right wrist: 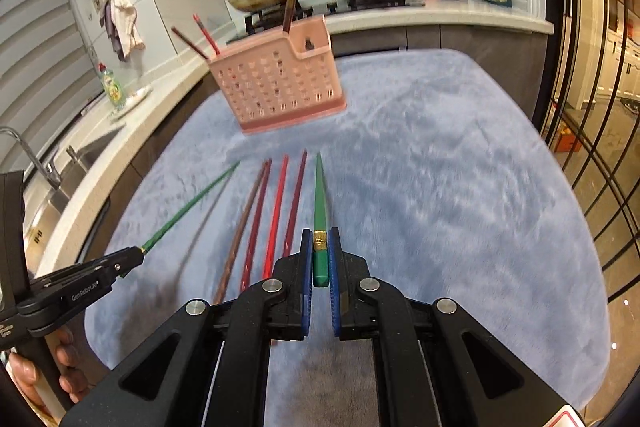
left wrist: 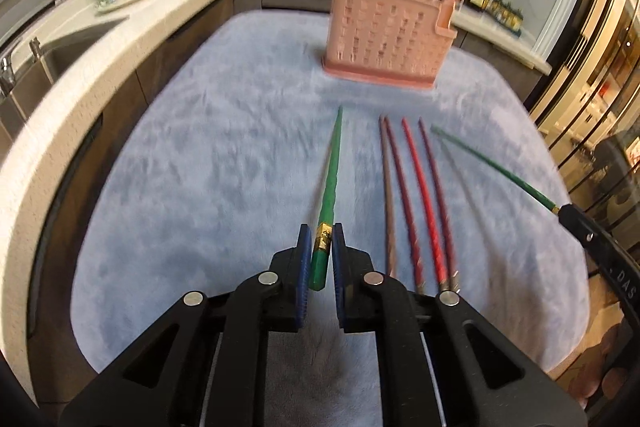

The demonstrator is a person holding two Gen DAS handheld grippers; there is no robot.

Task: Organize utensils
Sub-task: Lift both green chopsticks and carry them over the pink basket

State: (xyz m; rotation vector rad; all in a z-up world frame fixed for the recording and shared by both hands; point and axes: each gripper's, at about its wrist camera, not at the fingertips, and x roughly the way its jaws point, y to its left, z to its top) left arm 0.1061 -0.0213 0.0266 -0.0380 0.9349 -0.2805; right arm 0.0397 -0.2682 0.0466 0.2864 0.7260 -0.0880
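Both grippers clamped on one green chopstick each, over the blue fleece-covered surface [left wrist: 200,167].

Left gripper [left wrist: 321,247]: fingers [left wrist: 305,247] nearly closed on the left green chopstick with gold band [left wrist: 330,167], tip pointing toward the pink perforated plastic utensil holder [left wrist: 384,39]. Right gripper [right wrist: 320,247]: same narrow pinch on the right green chopstick [right wrist: 320,187]. Four reddish-brown and red chopsticks [left wrist: 408,195] lie side by side on the surface between the two held ones. Only the right view shows the person's hand [right wrist: 40,371] on the left gripper's handle, plus two chopsticks already standing in the holder's left end. Left view shows one red stick there; right gripper appears only at its frame edge.
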